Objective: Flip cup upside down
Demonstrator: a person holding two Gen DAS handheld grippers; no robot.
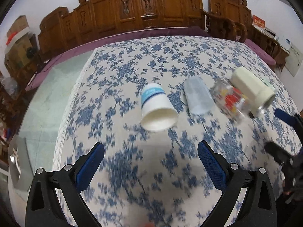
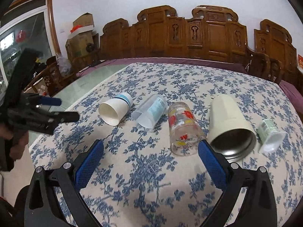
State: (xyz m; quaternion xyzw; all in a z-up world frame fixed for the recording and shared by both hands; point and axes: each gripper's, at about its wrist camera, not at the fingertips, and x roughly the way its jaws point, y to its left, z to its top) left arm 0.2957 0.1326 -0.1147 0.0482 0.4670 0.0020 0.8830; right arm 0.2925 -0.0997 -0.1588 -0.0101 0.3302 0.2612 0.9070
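Approach step: five cups lie on their sides on the floral surface (image 2: 151, 179). Left gripper (image 1: 151, 159), jaws released, faces the paper cup (image 1: 158, 109); right gripper (image 2: 151, 159), jaws likewise released, holds nothing. Next: close on that cup, then upend it.

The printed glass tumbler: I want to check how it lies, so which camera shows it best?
The right wrist view. There the printed glass tumbler is sharp, lying on its side on the floral tablecloth, mouth toward the camera, between the clear plastic cup and the cream tumbler. The left wrist view shows it blurred and far right.
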